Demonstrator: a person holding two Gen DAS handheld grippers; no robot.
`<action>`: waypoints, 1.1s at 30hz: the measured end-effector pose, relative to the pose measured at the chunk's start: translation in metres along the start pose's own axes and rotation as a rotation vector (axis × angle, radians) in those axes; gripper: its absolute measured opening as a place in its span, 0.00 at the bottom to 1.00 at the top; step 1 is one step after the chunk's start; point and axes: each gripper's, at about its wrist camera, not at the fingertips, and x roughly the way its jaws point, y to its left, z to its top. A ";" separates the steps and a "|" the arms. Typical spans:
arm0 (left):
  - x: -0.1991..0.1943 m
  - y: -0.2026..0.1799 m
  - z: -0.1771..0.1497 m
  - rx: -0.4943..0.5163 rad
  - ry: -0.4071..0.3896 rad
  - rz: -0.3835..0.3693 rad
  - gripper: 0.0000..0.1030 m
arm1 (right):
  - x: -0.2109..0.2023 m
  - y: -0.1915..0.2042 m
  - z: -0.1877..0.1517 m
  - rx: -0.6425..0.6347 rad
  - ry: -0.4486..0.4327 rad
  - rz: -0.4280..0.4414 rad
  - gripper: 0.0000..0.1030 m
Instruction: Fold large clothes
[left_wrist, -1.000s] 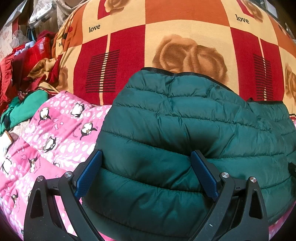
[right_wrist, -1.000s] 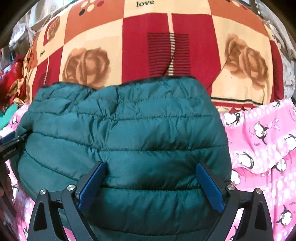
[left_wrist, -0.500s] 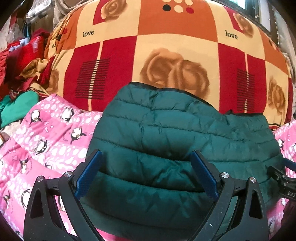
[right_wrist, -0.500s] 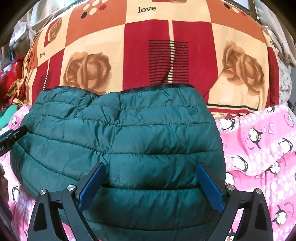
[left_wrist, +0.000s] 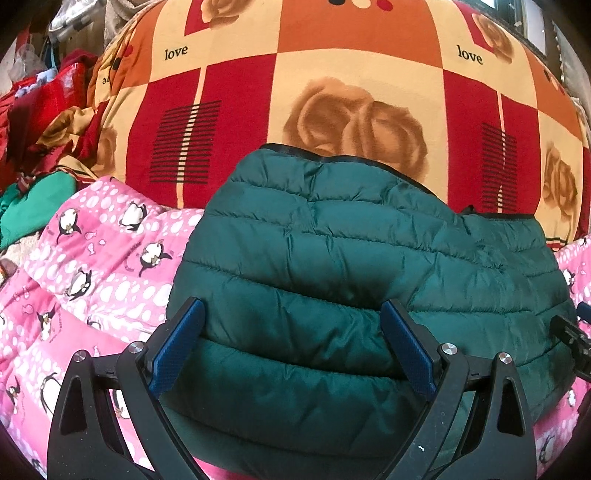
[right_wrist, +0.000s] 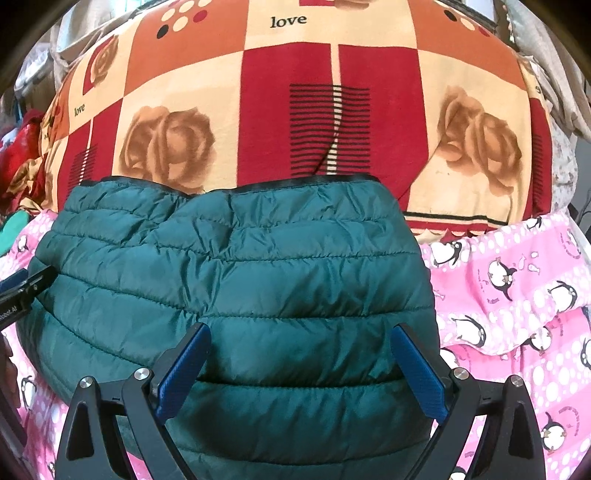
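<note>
Folded jacket (left_wrist: 332, 266) on bedding
Both claws, left (left_wrist: 291, 343) and right (right_wrist: 301, 365), spread wide at the jacket's six o'clock edge.

The near hem of the dark green quilted puffer jacket (left_wrist: 332, 266) runs out under the bottom edge of both views, so how far it reaches toward me cannot be told. Whatever is folded beneath its top layer is covered, sleeves included. The pink penguin-print quilt (left_wrist: 92, 266) vanishes under the jacket, and the red, orange and cream rose-patterned blanket (left_wrist: 332, 74) is cut by the upper rim. In the left wrist view only a black tip of the right gripper (left_wrist: 574, 338) shows at the right edge. At far left a heap of red and green cloth (left_wrist: 33, 129) is too squeezed to sort out.
</note>
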 end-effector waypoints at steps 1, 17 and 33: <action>-0.001 0.002 0.001 -0.011 -0.003 -0.015 0.93 | 0.001 -0.001 0.001 0.001 0.001 0.003 0.94; 0.026 0.069 0.023 -0.315 0.097 -0.245 0.99 | 0.041 -0.077 0.011 0.268 0.043 0.193 1.00; 0.079 0.088 0.008 -0.479 0.215 -0.406 1.00 | 0.109 -0.099 0.005 0.310 0.137 0.424 1.00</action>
